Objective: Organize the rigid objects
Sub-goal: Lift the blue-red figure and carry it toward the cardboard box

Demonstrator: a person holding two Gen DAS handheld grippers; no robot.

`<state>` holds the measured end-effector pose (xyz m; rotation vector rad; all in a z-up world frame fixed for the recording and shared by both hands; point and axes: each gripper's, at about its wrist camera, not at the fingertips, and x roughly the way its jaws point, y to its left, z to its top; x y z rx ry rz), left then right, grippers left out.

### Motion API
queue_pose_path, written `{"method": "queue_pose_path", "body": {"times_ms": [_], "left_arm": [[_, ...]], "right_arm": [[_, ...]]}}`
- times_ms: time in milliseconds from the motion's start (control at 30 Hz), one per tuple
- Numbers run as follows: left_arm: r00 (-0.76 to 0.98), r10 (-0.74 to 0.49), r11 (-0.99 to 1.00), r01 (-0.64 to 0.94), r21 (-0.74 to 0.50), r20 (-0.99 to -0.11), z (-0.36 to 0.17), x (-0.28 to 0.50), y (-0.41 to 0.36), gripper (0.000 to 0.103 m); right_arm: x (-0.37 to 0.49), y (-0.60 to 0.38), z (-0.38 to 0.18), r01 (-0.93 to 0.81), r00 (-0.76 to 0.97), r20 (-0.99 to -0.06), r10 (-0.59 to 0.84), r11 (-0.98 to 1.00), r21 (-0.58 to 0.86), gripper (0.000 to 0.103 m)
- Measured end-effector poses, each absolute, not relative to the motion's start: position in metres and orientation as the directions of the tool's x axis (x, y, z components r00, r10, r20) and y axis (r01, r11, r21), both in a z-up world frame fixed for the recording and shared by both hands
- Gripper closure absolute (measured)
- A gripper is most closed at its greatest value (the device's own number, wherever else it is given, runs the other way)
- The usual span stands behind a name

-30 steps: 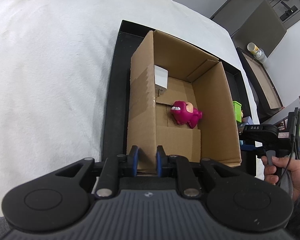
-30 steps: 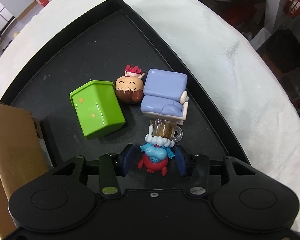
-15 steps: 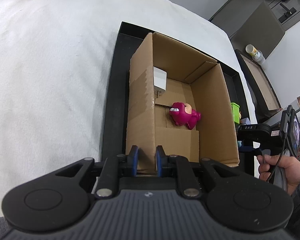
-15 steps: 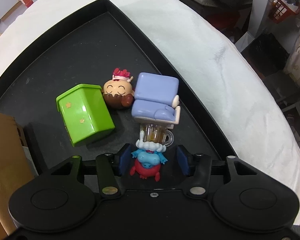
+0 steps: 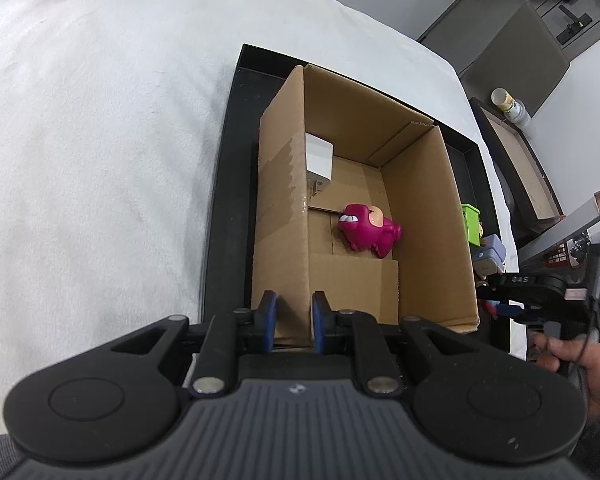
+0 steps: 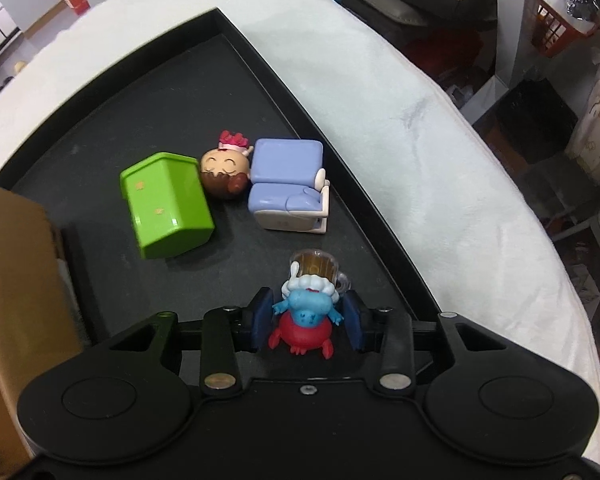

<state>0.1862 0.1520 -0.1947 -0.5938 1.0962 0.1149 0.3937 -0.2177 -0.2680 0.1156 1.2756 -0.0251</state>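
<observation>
My left gripper [image 5: 293,320] is shut on the near wall of an open cardboard box [image 5: 420,220] that stands in a black tray [image 5: 228,200]. A pink toy monster [image 5: 368,230] and a white charger [image 5: 319,158] lie in the box. My right gripper [image 6: 306,322] holds a blue and red figure with a beer mug [image 6: 306,312] between its pads, its jaws still closing, above the tray floor [image 6: 140,92]. Beyond it lie a green box [image 6: 164,204], a doll head [image 6: 224,172] and a lilac sofa toy [image 6: 290,184].
The tray rests on a white padded surface [image 5: 100,160]. The cardboard box's wall [image 6: 16,280] fills the left edge of the right wrist view. A person's hand [image 5: 572,360] holds the right gripper's handle beside the box. Furniture and clutter stand past the table's edge.
The right gripper's jaws have narrowed on the blue and red figure and carried it away from the sofa toy it leaned on. The left gripper has kept still on the box wall.
</observation>
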Motion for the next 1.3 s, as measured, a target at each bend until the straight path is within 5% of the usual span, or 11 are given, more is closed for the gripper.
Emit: {"method": "queue_pose_path", "body": {"times_ms": [767, 1300], "left_arm": [[0.473, -0.205, 0.84, -0.364, -0.402, -0.857, -0.196, 0.184, 0.154, 0.087], [0.476, -0.224, 0.838, -0.352, -0.418, -0.851, -0.195, 0.183, 0.156, 0.087]], "right_arm": [[0.371, -0.17, -0.165, -0.146, 0.479, -0.849, 0.222, 0.974, 0.172, 0.065], [0.375, -0.115, -0.15, -0.251, 0.485, -0.816, 0.314, 0.944, 0.214, 0.065]]}}
